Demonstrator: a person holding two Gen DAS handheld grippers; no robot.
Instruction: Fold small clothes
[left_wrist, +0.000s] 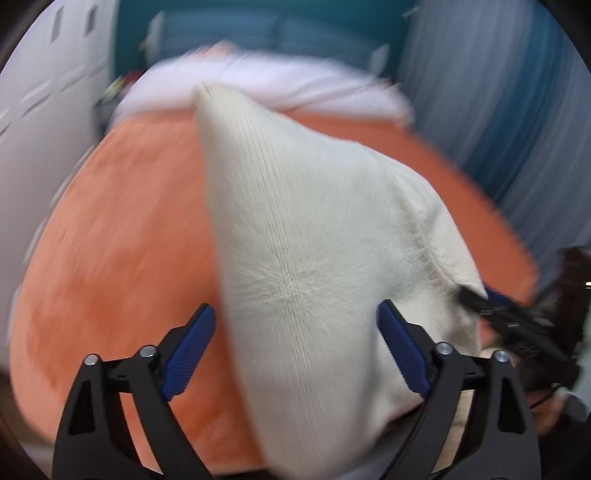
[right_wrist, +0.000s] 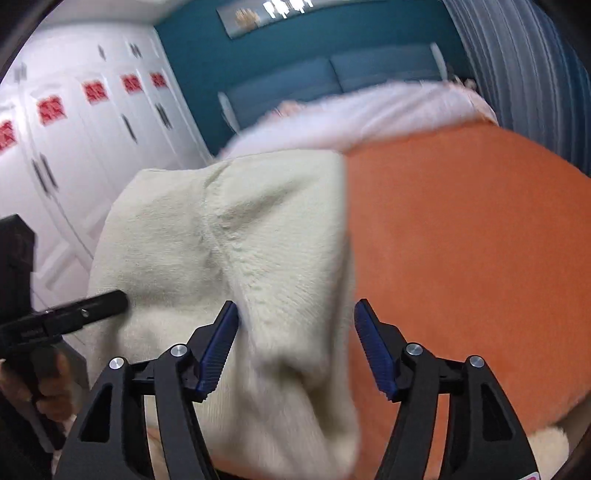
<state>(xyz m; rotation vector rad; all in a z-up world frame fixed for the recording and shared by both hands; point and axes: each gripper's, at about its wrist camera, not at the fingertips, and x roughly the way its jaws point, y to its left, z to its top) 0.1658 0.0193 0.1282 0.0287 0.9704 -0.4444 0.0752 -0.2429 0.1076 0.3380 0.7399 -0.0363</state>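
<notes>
A cream knitted garment lies on an orange blanket on a bed. My left gripper is open, its blue pads either side of the garment's near part. In the right wrist view the same garment lies left of centre on the blanket, and my right gripper is open over its right edge. The right gripper's black finger touches the garment's right edge in the left wrist view. The left gripper's finger reaches the garment's left side in the right wrist view. Both views are blurred by motion.
White bedding and a blue headboard lie beyond the blanket. White wardrobe doors stand to the left, a grey-blue curtain to the right. The bed's edge runs close below the grippers.
</notes>
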